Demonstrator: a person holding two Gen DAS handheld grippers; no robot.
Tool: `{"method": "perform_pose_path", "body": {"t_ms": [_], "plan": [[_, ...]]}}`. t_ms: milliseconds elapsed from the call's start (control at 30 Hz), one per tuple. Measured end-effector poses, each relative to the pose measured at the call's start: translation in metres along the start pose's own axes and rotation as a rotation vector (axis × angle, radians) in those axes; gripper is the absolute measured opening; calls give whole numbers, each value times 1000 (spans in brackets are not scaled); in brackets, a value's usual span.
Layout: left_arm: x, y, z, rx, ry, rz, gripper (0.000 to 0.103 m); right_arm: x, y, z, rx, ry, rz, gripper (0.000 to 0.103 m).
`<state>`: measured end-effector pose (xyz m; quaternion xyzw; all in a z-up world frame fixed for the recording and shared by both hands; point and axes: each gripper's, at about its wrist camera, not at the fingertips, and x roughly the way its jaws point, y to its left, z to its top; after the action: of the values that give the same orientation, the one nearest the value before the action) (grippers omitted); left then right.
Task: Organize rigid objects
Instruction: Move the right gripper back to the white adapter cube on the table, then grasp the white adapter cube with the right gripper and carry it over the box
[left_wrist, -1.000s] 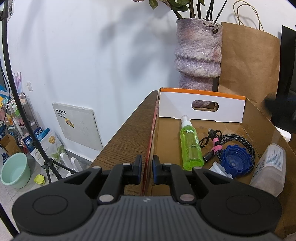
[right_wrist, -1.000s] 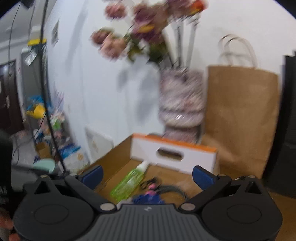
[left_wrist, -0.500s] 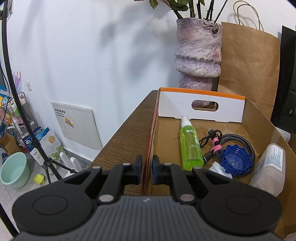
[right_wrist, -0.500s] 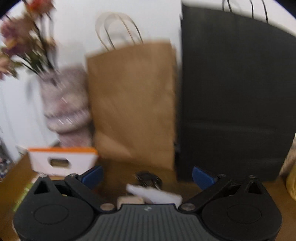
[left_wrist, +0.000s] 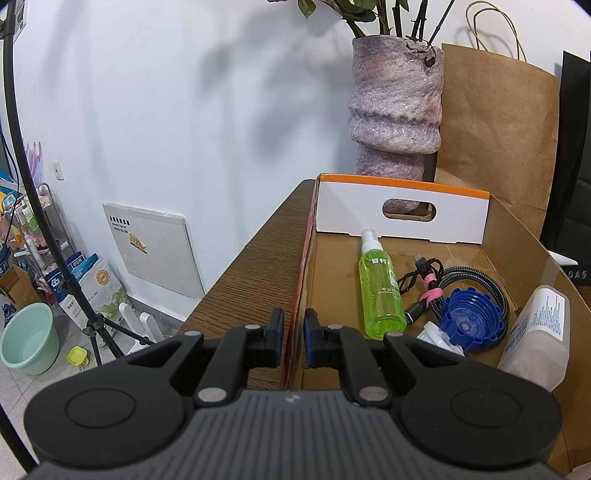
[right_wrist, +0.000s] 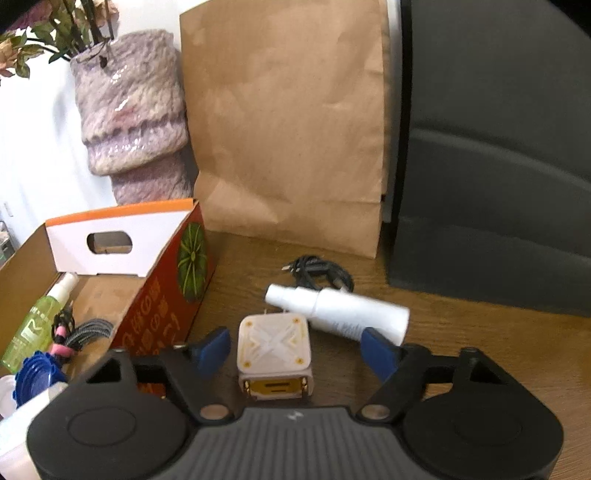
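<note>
**Status: L gripper clamped on box wall; R gripper closing over white cube**

Ref. landmark: the cardboard box (left_wrist: 517, 236) on the wooden table (left_wrist: 258, 273).

1. L gripper (left_wrist: 293, 338): my jaws are pinched onto the box's near-left side wall (left_wrist: 295, 332), one finger outside, one inside. Grip = on the wall itself.
2. Inside the box, as seen from my L cam:
   - green spray bottle (left_wrist: 380, 291), lying flat, nozzle toward the box's white handle panel (left_wrist: 402, 214).
   - braided cable coil (left_wrist: 476, 280) w/ pink tie, just right of the bottle.
   - blue ridged cap (left_wrist: 469, 321), on the coil's near side.
   - translucent bottle (left_wrist: 539, 328), leaning at the box's right wall.
3. R gripper (right_wrist: 295, 349): outside the box, off its right wall. My jaws are closing; the white cube adapter (right_wrist: 275, 350) sits between the blue pads (right_wrist: 214, 349), gaps visible both sides, no contact.
4. Also right of the box, on the table: white spray bottle (right_wrist: 343, 314) lying beyond the cube, nearly touching it; black cord (right_wrist: 317, 273) behind that.
5. Behind the box: purple vase (right_wrist: 129, 110), brown paper bag (right_wrist: 291, 129).
</note>
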<state>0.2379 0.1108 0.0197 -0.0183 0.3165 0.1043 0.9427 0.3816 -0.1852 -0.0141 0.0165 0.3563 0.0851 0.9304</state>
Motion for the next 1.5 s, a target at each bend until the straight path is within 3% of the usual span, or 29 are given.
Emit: {"method": "perform_pose_path", "body": {"t_ms": [67,133,1000,1300,1500], "plan": [[0,0,0,1,0,1,12,4,1,-2,-8,18,14,46],[0,0,0,0,0,0,12,4,2,-3,-14,10,29,39],[0,0,0,0,0,0,12,-14,-3,-5,-16,-114,3,38],[0,0,0,0,0,1,12,-42,-5,10,-5,-203,10,38],[0,0,0,0,0,0,12,-70,7,16,-26,-272,61,38]]}}
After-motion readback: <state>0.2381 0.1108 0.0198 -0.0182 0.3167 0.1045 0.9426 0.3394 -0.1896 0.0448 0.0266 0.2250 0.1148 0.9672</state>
